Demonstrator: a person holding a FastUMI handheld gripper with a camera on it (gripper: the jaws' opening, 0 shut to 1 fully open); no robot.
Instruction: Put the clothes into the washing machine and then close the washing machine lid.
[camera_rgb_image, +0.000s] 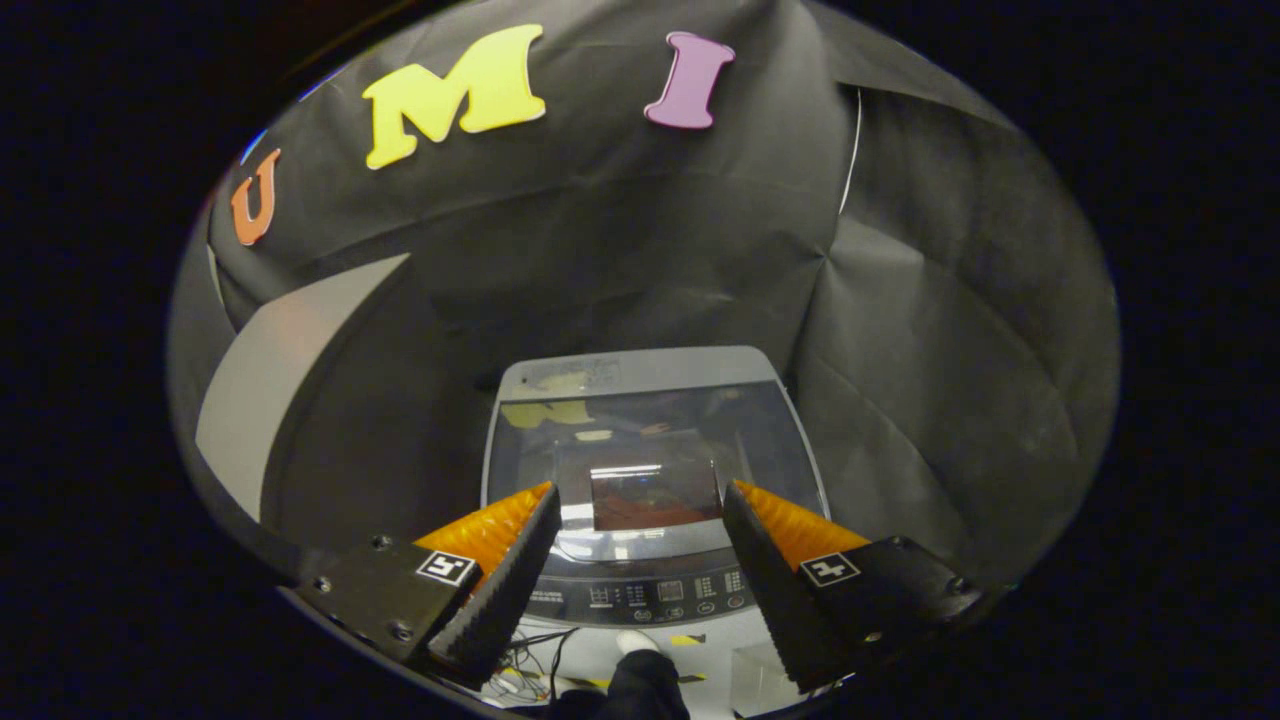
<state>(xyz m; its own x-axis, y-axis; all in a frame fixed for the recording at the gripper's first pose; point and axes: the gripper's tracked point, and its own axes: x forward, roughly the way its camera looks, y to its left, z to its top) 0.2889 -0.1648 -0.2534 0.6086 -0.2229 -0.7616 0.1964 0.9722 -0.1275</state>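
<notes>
Hand-held gripper (640, 500) gapes empty above closed washing machine lid (650, 440).

Count of items, by kind.

One washing machine (655, 480), top-loading; one lid (650, 455), glass-panelled, lying flat and closed over the tub. One control panel (650, 598) along the near edge of the machine, carrying several small buttons, number not readable. One gripper (640, 500), two fingers (505, 585), spread wide apart with nothing between them, tips over the near part of the lid. Two square printed markers (446, 568), one on each finger mount. One loose bundle of thin cables (530, 665) below the panel, strands too fine to count. One dark sleeve (640, 690) between the fingers' bases.
</notes>
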